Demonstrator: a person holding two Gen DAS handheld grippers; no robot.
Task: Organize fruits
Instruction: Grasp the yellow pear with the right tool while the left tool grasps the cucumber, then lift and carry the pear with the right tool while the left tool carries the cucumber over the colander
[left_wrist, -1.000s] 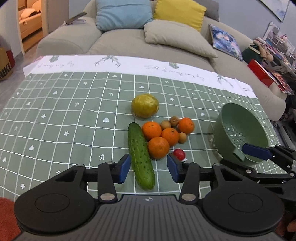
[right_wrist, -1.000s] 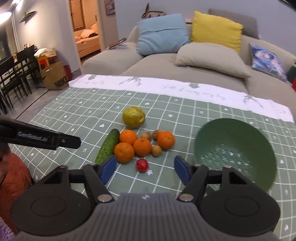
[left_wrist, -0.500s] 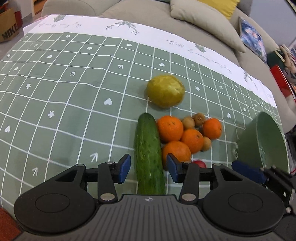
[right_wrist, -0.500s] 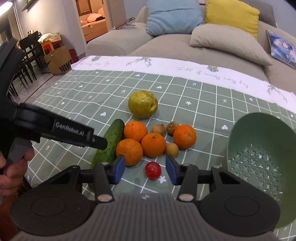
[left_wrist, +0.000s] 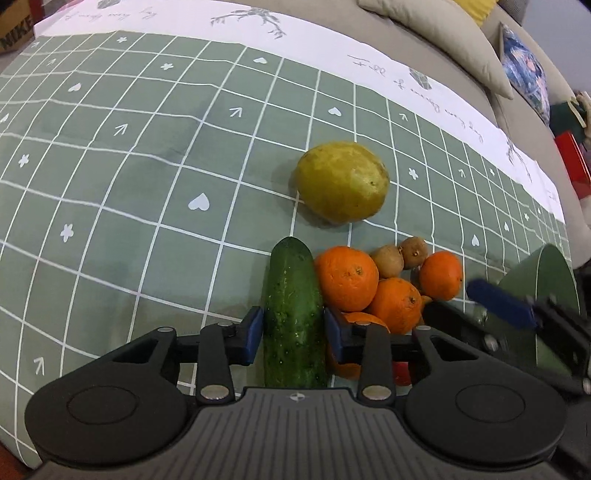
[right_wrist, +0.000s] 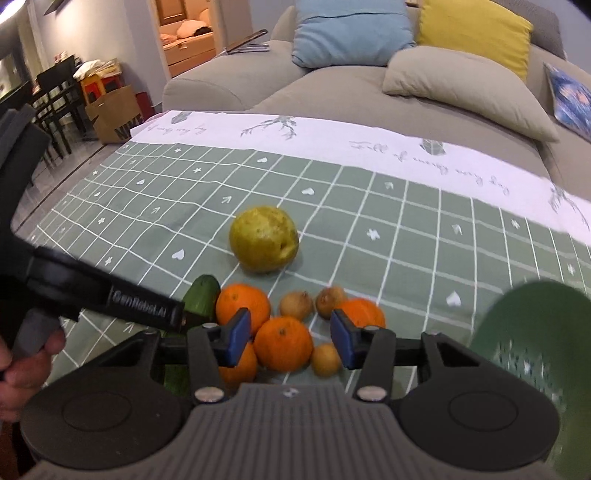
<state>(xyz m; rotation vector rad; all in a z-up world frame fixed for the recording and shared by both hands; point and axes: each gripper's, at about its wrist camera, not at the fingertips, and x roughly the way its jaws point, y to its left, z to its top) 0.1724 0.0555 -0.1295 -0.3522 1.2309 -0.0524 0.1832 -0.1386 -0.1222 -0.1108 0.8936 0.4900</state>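
A green cucumber (left_wrist: 295, 317) lies on the checked cloth beside a cluster of oranges (left_wrist: 347, 278), small brown fruits (left_wrist: 388, 260) and a yellow-green pear (left_wrist: 343, 182). My left gripper (left_wrist: 294, 334) is open with its blue pads on either side of the cucumber, close to its skin. My right gripper (right_wrist: 291, 338) is open just above the orange cluster, an orange (right_wrist: 282, 343) between its pads. The cucumber tip (right_wrist: 201, 297) shows in the right wrist view, and so does the pear (right_wrist: 264, 240). A green colander (right_wrist: 535, 354) stands at the right.
The green checked tablecloth (left_wrist: 110, 184) covers the table. A beige sofa with cushions (right_wrist: 461, 74) runs along the far edge. The colander rim (left_wrist: 550, 273) shows behind my right gripper's blue finger (left_wrist: 498, 302). A small red fruit (left_wrist: 400, 373) is mostly hidden under my left gripper.
Both grippers have moved forward and down onto the fruit pile. The left one now straddles the cucumber; the right one has closed in over the oranges, past the red fruit.
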